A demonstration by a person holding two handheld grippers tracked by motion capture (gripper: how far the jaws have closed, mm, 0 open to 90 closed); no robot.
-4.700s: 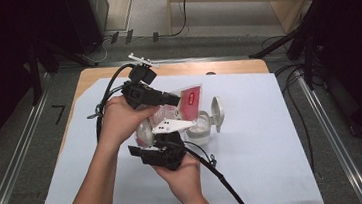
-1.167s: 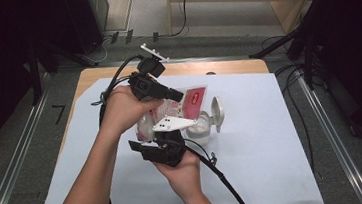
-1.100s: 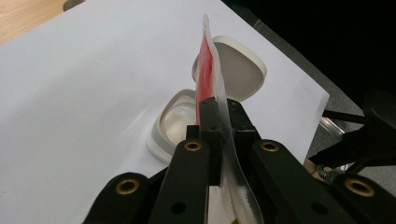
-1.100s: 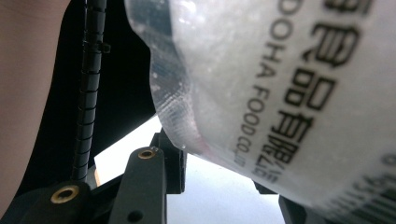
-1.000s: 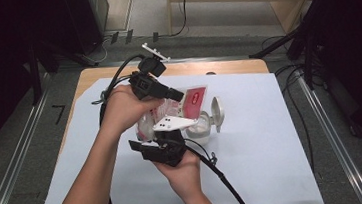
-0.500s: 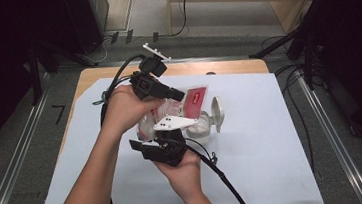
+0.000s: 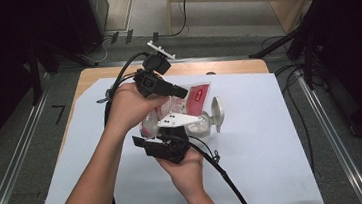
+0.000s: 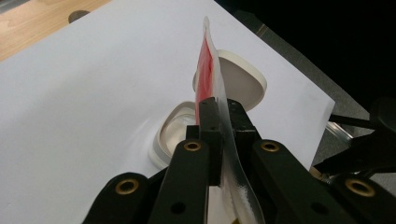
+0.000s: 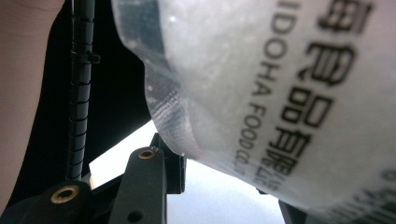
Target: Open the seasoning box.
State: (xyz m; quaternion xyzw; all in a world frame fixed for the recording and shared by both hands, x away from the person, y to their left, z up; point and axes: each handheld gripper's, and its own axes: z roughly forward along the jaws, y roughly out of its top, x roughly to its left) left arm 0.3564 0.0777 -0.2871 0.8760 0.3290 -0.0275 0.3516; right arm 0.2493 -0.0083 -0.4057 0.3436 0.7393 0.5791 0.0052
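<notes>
A clear plastic bag with a red label and white grains hangs over an open white container. The container's lid is flipped back. My left gripper is shut on the bag's top edge, the thin film pinched between its jaws. Below it sit the container and lid. My right gripper comes up from the near side, with the bag's bulging lower part between its jaws. One pad touches the sealed edge and the other is hidden behind the bag.
A white sheet covers most of the wooden table. Black cables trail from both grippers across the near side. Metal rails run along the floor on both sides, with dark equipment beyond.
Since the earliest frame my left gripper has lifted the bag's top slightly. Over the last second nothing has moved.
</notes>
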